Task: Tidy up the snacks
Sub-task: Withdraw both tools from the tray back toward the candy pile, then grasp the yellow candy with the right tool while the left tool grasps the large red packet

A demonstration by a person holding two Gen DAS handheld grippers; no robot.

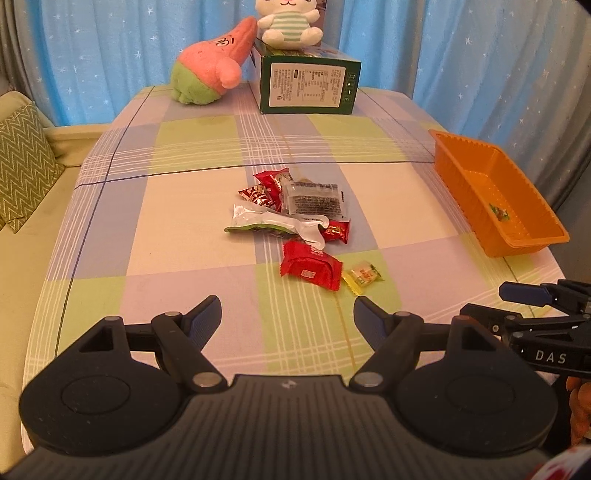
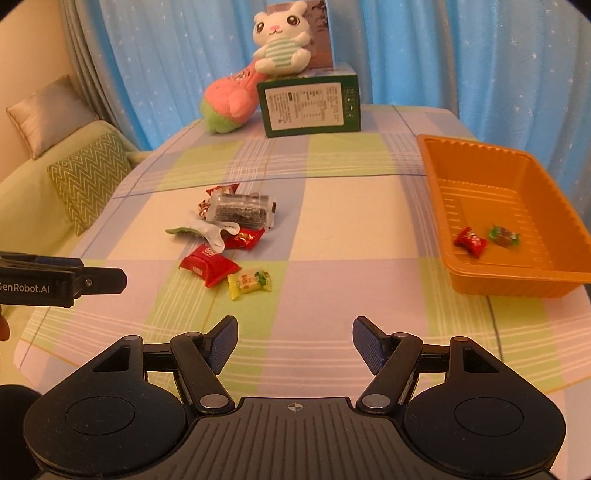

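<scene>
A heap of snacks lies mid-table: a clear packet with dark filling (image 1: pixel 314 199), a white and green wrapper (image 1: pixel 273 223), a red packet (image 1: pixel 310 264), a small yellow candy (image 1: pixel 364 277), and small red candies behind. The red packet (image 2: pixel 208 264) and yellow candy (image 2: pixel 249 282) sit nearest in the right wrist view. An orange tray (image 2: pixel 436 173) at the right holds a red candy (image 2: pixel 470 242) and a green-wrapped candy (image 2: pixel 504 236). My left gripper (image 1: pixel 287 314) hangs open over bare cloth short of the heap. My right gripper (image 2: pixel 294 332) is open too, with nothing between its fingers.
At the table's far end stand a green box (image 1: pixel 308 86) with a white plush (image 1: pixel 288 24) on top and a pink plush (image 1: pixel 212 62) beside it. A sofa with a zigzag cushion (image 1: pixel 20 170) lies left. Blue curtains hang behind. The checked tablecloth (image 1: pixel 184 221) covers the table.
</scene>
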